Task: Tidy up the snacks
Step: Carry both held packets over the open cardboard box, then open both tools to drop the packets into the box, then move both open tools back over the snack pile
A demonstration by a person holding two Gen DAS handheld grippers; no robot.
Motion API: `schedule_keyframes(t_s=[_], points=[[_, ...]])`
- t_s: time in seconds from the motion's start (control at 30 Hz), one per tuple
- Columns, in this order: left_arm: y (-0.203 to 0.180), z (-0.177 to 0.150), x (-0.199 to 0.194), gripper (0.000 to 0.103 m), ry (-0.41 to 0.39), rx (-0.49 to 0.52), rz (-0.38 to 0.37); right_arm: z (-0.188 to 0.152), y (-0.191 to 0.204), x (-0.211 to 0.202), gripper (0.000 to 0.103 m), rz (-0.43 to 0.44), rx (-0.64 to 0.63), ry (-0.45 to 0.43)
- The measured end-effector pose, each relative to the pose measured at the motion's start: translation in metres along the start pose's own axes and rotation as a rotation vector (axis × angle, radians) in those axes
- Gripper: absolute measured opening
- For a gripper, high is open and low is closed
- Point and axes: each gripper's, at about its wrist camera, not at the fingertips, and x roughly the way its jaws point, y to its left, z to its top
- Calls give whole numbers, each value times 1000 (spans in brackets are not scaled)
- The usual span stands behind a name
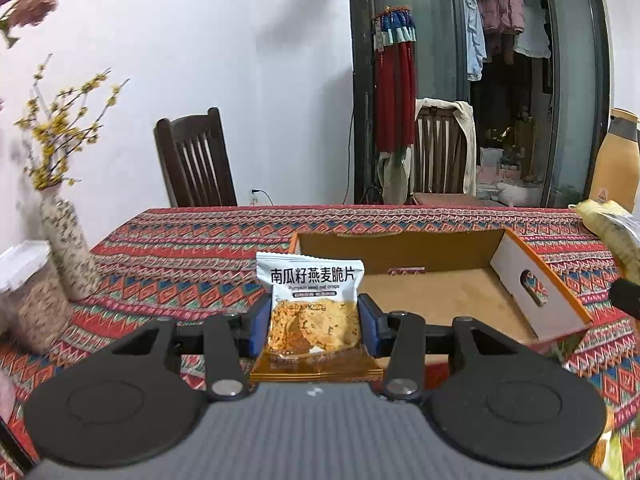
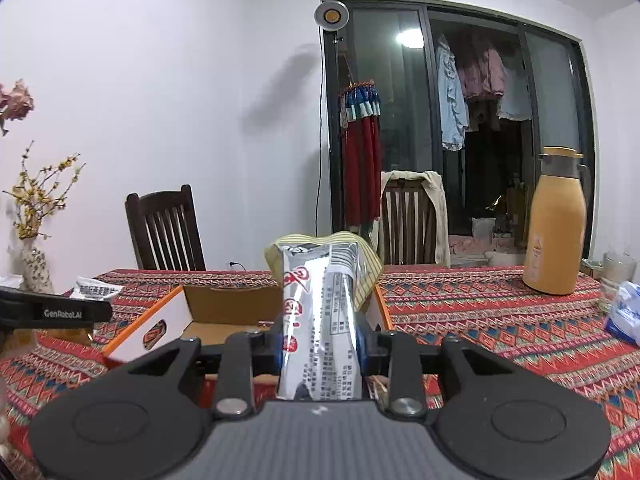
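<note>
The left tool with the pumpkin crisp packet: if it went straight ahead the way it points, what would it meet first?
Probably the open cardboard box. The left tool, shut on the crisp packet, points slightly downward toward the box's near-left part, so it would likely meet the box floor or back wall; depth is unclear.

We cannot see the floor of the open brown cardboard box (image 2: 224,304) behind the upright silver foil snack packet (image 2: 320,320). Left of that box, the white crisp packet (image 2: 96,289) shows print too small to read.
</note>
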Motion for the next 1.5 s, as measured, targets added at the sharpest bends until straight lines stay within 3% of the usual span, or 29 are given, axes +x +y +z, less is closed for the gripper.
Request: schedule_keyframes(t_s=[0.3,0.6,0.83,0.9,0.93,0.97,1.0,1.03,1.1,1.5], points=[[-20,29,53,46,16,-20,1,40,-5,83,31,-40,10,55],[-21,18,107,46,105,-45,-4,14,-22,136,31,-26,27,135],[-21,11,108,46,108,-45,-7,3,-15,142,32,-3,9,157],[-21,11,104,49,99,-50,-19,3,-14,143,45,-5,9,163],[-19,11,102,58,94,-61,-28,3,-13,142,49,-6,11,161],[-18,11,99,76,89,-68,-32,3,-13,140,63,-14,15,151],[-17,12,96,85,70,-71,-31,3,-14,138,78,-14,18,147],[-16,12,90,98,40,-73,-22,3,-14,136,85,-11,21,140],[-16,14,82,103,1,-81,-14,5,-16,131,103,-17,32,122],[-15,18,67,103,-38,-99,-26,10,-25,114,103,-24,69,80]])
